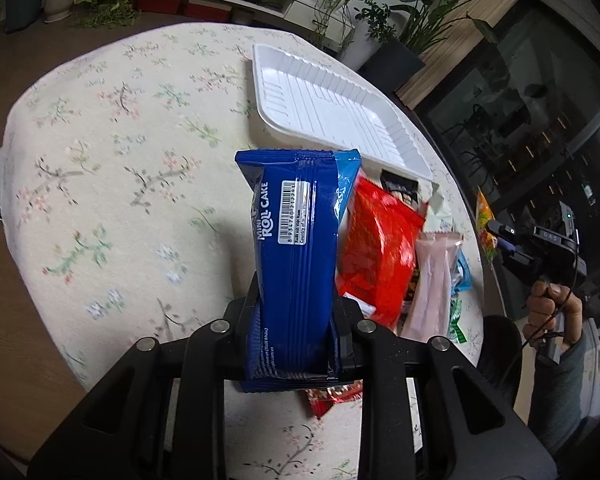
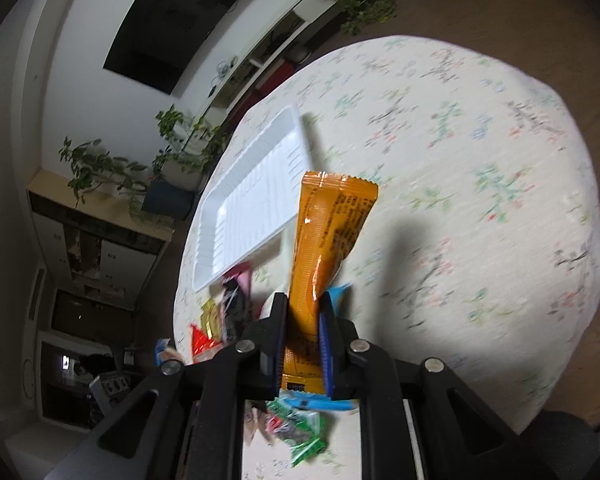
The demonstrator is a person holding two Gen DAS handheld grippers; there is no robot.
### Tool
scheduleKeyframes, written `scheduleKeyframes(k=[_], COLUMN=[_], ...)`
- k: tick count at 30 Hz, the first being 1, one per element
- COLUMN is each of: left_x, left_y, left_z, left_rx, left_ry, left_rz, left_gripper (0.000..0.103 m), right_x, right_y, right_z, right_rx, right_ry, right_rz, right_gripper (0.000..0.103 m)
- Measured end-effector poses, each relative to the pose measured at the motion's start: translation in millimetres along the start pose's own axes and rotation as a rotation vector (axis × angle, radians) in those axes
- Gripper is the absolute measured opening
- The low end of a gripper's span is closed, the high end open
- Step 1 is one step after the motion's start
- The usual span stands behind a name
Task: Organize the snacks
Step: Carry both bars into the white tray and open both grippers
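While both claws tilt downward over the counter (image 1: 120, 160), the left claw (image 1: 296, 320) clamps a blue roll cake packet (image 1: 296, 232) and the right claw (image 2: 304, 320) pinches an orange snack bar (image 2: 324, 232), both lifted clear. Beyond them, the white tray (image 1: 332, 108) holds nothing; other snacks (image 1: 380, 248) lie beside it.

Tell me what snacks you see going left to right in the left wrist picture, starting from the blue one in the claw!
Blue Mini Roll Cake pack → red snack bag → pale pink wrapper → orange-yellow packet at the table's far right edge.
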State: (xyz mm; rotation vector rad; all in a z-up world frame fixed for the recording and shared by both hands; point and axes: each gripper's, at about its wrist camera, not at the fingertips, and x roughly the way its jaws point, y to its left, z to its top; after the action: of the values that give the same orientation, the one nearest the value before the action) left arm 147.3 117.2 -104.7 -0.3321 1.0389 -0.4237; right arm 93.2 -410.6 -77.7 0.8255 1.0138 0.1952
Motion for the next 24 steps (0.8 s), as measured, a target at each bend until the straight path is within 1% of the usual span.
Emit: scheduleKeyframes(k=[3,5,6,8,9,11,12,13,15,16,18,21,24], left_x=[-11.2,-18.6,-22.1,-22.1,-19.1,-10.3,-1.9,5.3,26.2,35.2,55.7,89.7,118.3], left_y=[3.9,1.8,-2.7,-9.5,-12.9,-18.5,-23.4,-27.9,-37.9,-41.3,-45.7,-52.5,-54.6], left_z=[21.0,38.4,54.3,80.4,96.3,121.0,138.7,148.9,171.3,178.3,191.9,206.0,206.5], left_rx=[0.009,0.036,0.062,0.099,0.111,0.128,0.142,0.157,0.184,0.184,0.188,0.193,0.198], left_ry=[-0.032,-0.055,-0.072,-0.084,-0.084,-0.066,-0.055,-0.044,-0.009,0.004,0.026,0.068,0.110], left_rz=[0.023,0.041,0.059,0.082,0.085,0.080,0.085,0.095,0.111,0.110,0.111,0.116,0.138], left_gripper=[0.023,0.023,0.023,0.023,0.023,0.023,0.023,0.023,0.023,0.023,0.023,0.023,0.023], right_x=[-11.0,-17.8,-21.3,-23.9,-22.3,-13.1,-5.2,5.7,28.2,46.0,77.6,116.1,144.3], right_y=[-6.5,-7.6,-5.6,7.6,13.7,39.5,56.0,72.9,94.7,106.9,119.1,122.1,120.2], right_z=[13.9,27.8,36.7,56.0,61.2,73.2,77.6,80.6,83.2,84.5,86.6,89.5,90.6], right_rx=[0.007,0.010,0.006,-0.026,-0.044,-0.123,-0.175,-0.229,-0.303,-0.338,-0.371,-0.398,-0.424], right_ry=[-0.040,-0.075,-0.097,-0.136,-0.141,-0.145,-0.137,-0.120,-0.068,-0.031,0.030,0.087,0.127], right_rz=[-0.027,-0.045,-0.053,-0.049,-0.050,-0.045,-0.035,-0.026,-0.026,-0.033,-0.051,-0.101,-0.158], right_gripper=[0.015,0.015,0.015,0.015,0.015,0.015,0.015,0.015,0.015,0.015,0.015,0.015,0.015])
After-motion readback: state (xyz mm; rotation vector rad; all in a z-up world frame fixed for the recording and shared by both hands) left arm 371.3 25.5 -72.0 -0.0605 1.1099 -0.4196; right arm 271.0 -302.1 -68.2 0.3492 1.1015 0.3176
